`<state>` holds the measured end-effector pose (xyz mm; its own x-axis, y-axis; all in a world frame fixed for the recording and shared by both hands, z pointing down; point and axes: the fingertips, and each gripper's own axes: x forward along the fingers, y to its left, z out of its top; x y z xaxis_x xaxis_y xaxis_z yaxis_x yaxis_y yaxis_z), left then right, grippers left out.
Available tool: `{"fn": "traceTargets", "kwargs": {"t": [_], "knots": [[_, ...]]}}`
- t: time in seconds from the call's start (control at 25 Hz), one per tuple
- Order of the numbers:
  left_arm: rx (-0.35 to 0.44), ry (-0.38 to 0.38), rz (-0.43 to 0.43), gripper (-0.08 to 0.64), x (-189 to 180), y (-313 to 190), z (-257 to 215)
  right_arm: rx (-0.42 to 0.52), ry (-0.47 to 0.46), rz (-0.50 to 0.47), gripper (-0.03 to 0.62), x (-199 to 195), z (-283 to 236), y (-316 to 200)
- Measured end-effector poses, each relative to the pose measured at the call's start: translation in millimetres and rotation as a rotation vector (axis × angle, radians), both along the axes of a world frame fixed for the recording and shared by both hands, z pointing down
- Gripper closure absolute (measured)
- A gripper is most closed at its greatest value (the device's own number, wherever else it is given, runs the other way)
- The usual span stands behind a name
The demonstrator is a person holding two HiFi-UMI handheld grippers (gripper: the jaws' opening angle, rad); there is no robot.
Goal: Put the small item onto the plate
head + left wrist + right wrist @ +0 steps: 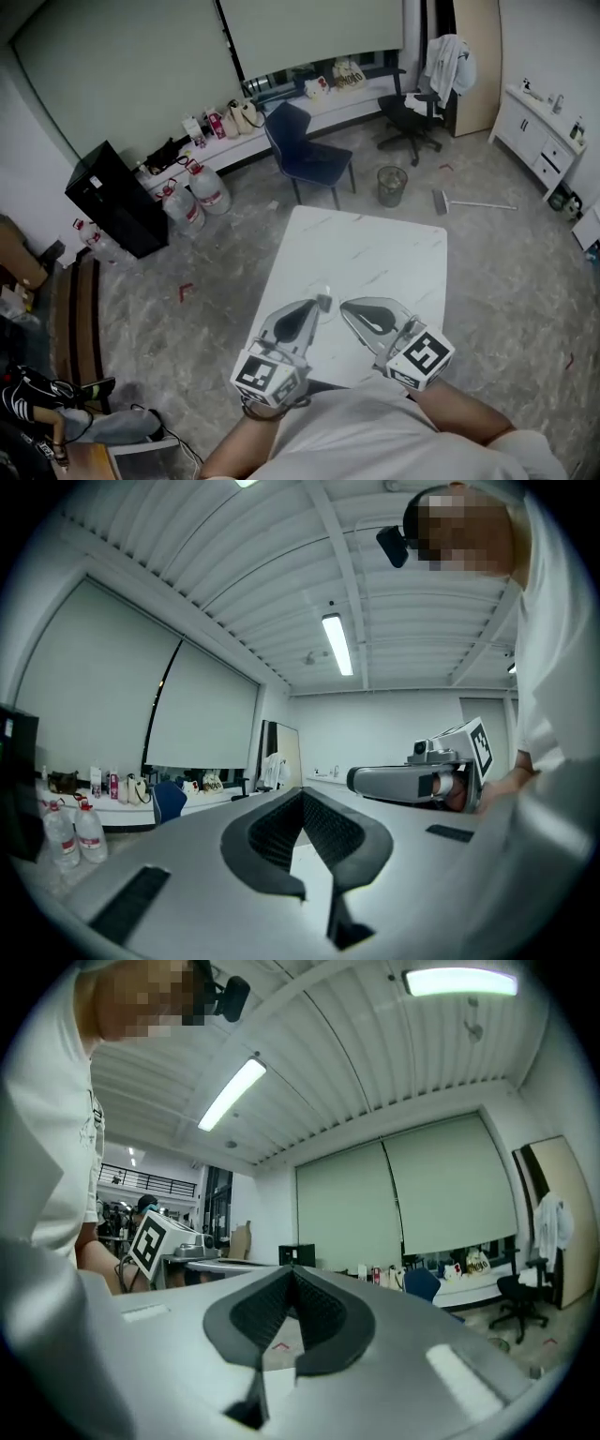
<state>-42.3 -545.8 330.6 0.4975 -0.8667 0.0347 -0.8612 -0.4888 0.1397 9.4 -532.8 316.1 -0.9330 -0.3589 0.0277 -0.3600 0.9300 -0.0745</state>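
While poised above the white desk [375,253], holds left gripper [323,302] and right gripper [345,305] level, jaws clenched on nothing. Apparently parked idle, away from any work.

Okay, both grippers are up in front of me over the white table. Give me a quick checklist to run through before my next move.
1. Left gripper free: ok. Its jaws are together with nothing between them.
2. Right gripper free: ok. Its jaws are shut and empty.
3. Grippers clear of each other: ok. The head view shows a gap between them above the near edge of the table.
4. Plate located: not ok. No view shows one.
5. Small item located: not ok. None shows on the visible part of the table or in either gripper view.
6. Jaws ready to pick: not ok. Both need opening first.
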Motion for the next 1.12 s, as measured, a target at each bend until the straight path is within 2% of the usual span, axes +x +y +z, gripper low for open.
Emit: {"fn": "traceTargets", "kwargs": {"t": [0.12, 0.36, 0.68, 1.12], "knots": [[0.041, -0.022, -0.013, 0.554, 17, 21, -21, 0.045, -0.018, 0.001, 0.591, 14, -17, 16], [0.079, -0.067, -0.032, 0.554, 38, 39, -35, 0.068, -0.035, -0.003, 0.591, 31, -32, 30], [0.081, -0.055, -0.028, 0.554, 59, 40, -41, 0.065, -0.042, -0.023, 0.591, 48, -41, 35], [0.076, -0.036, -0.026, 0.554, 42, 58, -33, 0.037, -0.051, -0.028, 0.591, 32, -30, 52]]}}
